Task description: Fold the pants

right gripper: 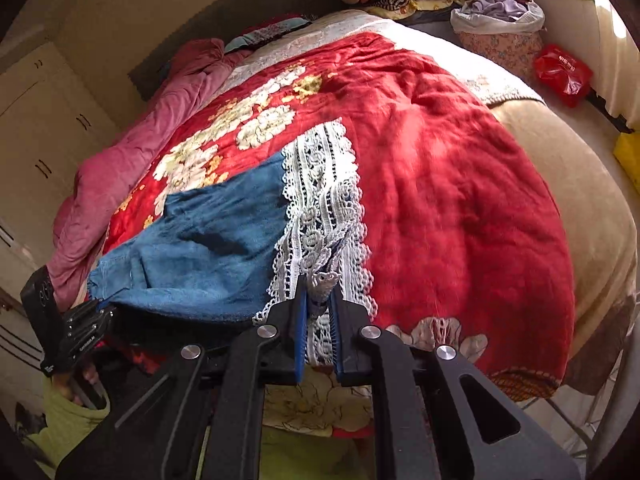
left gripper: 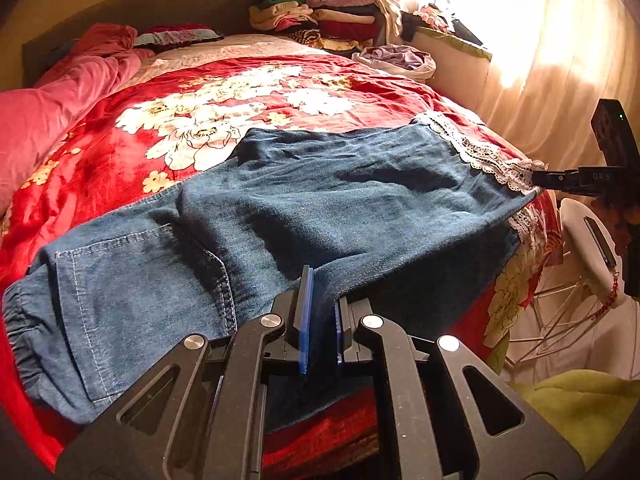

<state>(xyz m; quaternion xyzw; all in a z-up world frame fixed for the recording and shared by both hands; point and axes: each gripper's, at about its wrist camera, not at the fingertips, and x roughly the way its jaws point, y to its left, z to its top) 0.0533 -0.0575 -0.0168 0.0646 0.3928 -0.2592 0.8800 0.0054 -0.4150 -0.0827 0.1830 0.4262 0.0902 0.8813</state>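
Blue denim pants (left gripper: 320, 208) with white lace hems (left gripper: 492, 160) lie across the near part of a bed with a red flowered blanket (left gripper: 224, 92). The waistband is at the left, the hems at the right. My left gripper (left gripper: 320, 308) is shut on the near edge of the pants around mid-leg. My right gripper (right gripper: 320, 300) is shut on the lace hem (right gripper: 320, 200) at the near edge; it also shows in the left wrist view (left gripper: 560, 180). The left gripper shows at the left edge of the right wrist view (right gripper: 76, 328).
Stacks of folded clothes (left gripper: 320, 16) sit at the head of the bed. A bag of clothes (left gripper: 400, 60) and a red packet (right gripper: 562, 72) are by the curtained window. A pink quilt (left gripper: 60, 96) lies along the far side. A white chair (left gripper: 588, 248) stands beside the bed.
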